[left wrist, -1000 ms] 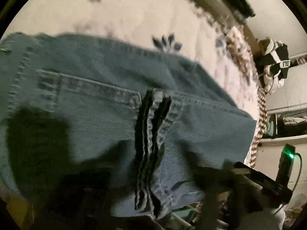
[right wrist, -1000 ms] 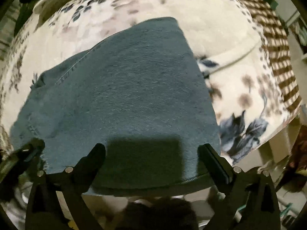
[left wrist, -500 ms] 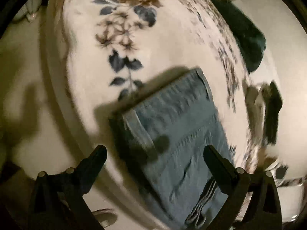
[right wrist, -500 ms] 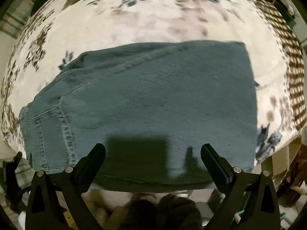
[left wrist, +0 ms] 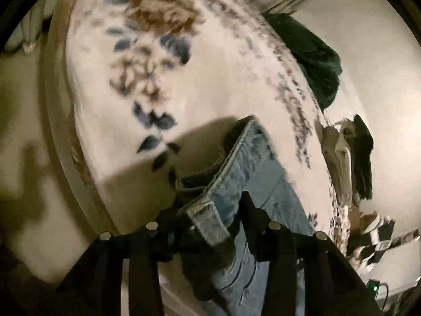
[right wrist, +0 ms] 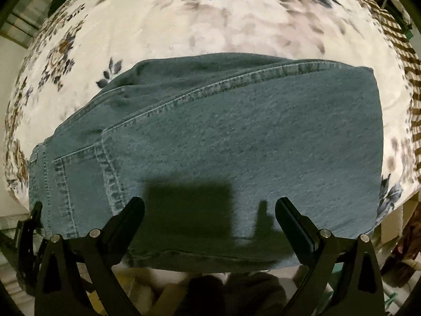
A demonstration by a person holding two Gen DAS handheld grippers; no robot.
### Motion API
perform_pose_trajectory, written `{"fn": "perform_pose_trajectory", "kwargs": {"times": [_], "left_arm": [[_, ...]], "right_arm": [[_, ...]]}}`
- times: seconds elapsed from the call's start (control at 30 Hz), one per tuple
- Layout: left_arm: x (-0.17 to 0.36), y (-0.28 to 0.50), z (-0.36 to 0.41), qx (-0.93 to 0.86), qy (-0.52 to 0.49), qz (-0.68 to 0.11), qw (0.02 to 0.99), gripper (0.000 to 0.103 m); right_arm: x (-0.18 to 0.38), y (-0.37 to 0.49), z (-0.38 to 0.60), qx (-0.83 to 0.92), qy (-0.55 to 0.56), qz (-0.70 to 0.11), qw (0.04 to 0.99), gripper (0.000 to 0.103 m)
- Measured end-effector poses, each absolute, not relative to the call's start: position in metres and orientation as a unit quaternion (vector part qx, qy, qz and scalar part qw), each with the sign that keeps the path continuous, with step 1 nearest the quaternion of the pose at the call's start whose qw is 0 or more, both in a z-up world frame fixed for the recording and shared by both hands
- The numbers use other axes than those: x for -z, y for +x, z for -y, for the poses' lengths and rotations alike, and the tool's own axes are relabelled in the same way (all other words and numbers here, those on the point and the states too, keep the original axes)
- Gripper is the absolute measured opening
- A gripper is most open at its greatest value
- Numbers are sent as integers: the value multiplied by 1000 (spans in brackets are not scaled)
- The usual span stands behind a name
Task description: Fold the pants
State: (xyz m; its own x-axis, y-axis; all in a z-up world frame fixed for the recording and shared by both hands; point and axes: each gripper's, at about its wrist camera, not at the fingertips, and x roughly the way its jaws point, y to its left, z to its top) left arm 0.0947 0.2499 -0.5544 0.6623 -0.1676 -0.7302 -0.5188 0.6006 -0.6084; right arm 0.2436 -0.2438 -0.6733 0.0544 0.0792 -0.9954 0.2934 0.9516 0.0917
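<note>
Since half a second ago, the left gripper (left wrist: 210, 208) has closed in on the jeans (right wrist: 236, 144) and now clamps the thick waistband edge between its fingers, lifting that corner slightly. Folded blue denim lies on a floral blanket (right wrist: 184, 26) covering the bed. Over the fold's near edge, the right gripper (right wrist: 210, 208) hovers with jaws spread wide, holding nothing. Dark clothing (left wrist: 310, 60) sits beyond the bed

Floral blanket (left wrist: 223, 79); dark green cloth (left wrist: 313, 60) — clothes heap (left wrist: 350, 155) beyond.
</note>
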Motion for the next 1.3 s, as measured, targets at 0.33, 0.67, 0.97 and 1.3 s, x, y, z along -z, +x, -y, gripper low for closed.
{"fn": "perform_pose_trajectory", "kwargs": {"times": [0.33,0.67,0.97,1.3], "left_arm": [[520,113,-220,-60,-387,-379,839,28],[540,133,-228,-35,-418,-375,827,20],[399,137,-65,165,-298,-321,883,19],[441,155,162,311,-202,-422,827,19]], "right_arm": [[671,228,279,73,170,-684,706,101],[648,220,331,73,190,-664,719,101],[650,196,399,107,233,-649,716,101],[635,141,522,182,244,-630,714,101]]}}
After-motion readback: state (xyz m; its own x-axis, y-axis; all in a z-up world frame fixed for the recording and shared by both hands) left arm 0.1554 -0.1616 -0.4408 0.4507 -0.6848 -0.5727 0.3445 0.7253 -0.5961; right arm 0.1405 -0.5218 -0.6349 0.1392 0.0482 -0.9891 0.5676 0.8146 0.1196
